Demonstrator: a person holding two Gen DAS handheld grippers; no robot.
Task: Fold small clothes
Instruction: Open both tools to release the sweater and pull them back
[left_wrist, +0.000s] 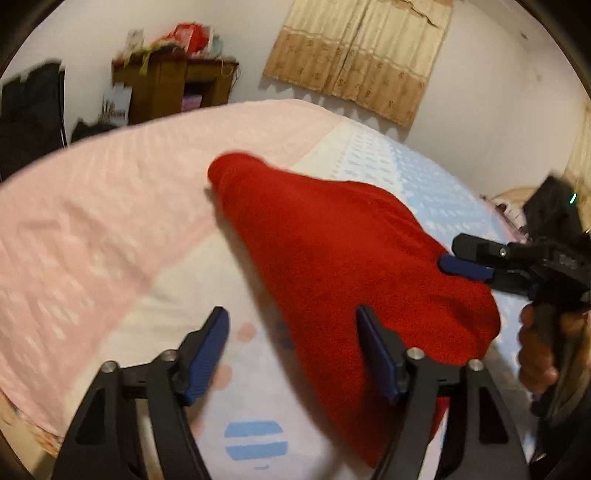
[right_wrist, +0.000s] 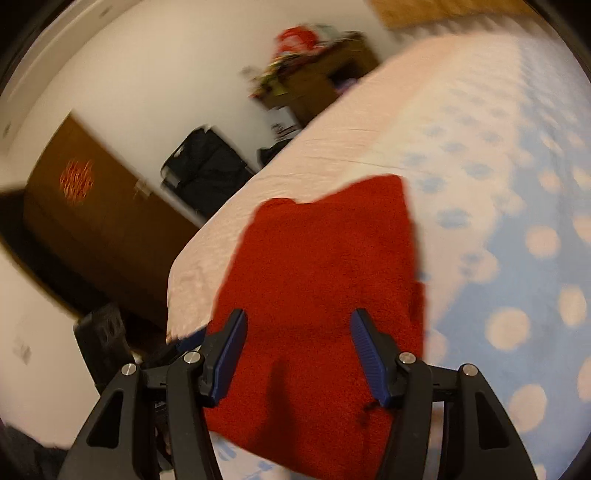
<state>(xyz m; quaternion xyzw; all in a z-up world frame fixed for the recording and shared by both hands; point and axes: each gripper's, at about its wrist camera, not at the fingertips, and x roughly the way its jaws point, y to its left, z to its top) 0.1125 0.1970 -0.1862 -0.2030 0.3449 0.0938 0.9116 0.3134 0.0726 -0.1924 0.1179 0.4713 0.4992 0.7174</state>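
Two grippers are working over one red garment (left_wrist: 343, 266), which is lying folded on the bed (left_wrist: 92, 229), partly on the pink blanket and partly on the dotted blue-and-white sheet (right_wrist: 517, 229). You are holding the left gripper (left_wrist: 293, 354) with its jaws standing wide; nothing is sitting between the blue pads, and only the right-hand finger (left_wrist: 376, 354) is overlapping the near edge of the red cloth, with the sheet showing in the gap. You are keeping the right gripper (right_wrist: 297, 354) parted as well, hovering above the near end of the garment, red fabric filling the space between its fingers, though the pads are not pressing on it. From the left wrist view, that right gripper (left_wrist: 467, 267) is reaching in from the side with a blue tip at the garment's edge, your hand (left_wrist: 535, 350) wrapping its handle. Both views are blurring, so whether the tip is touching the cloth is something you cannot tell
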